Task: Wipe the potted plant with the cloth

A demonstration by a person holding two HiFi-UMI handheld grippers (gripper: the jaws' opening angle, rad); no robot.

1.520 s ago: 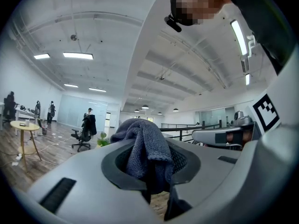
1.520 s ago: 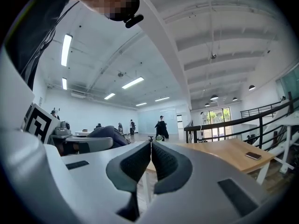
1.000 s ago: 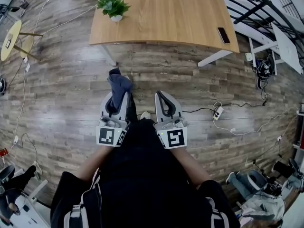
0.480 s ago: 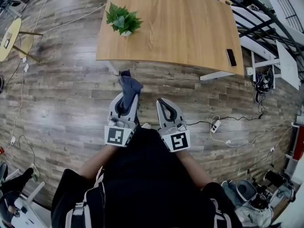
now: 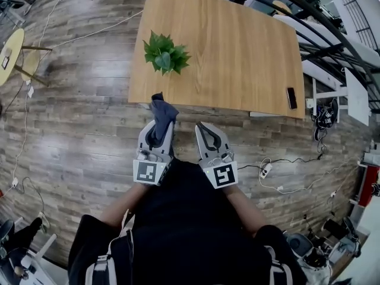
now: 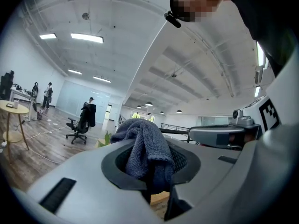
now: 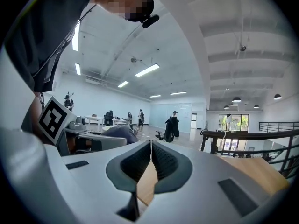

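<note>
Head view shows the left gripper (image 5: 158, 123) clamped on a dark blue-grey towelling cloth (image 5: 162, 108), free end projecting past the jaw tips at the near edge of the rectangular light-wood table (image 5: 237, 52), presumably so fabric meets leaves first. The right gripper (image 5: 202, 127), fully closed and empty, sits off that edge. The small green potted plant (image 5: 165, 53) stands on the table's left part, near the cloth.

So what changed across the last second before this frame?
The person has stepped forward: the table and potted plant sit nearer the left gripper and right gripper in the head view, and the cloth now overlaps the table's near edge. Unchanged: left jaws shut on the cloth, right jaws shut, empty.
</note>
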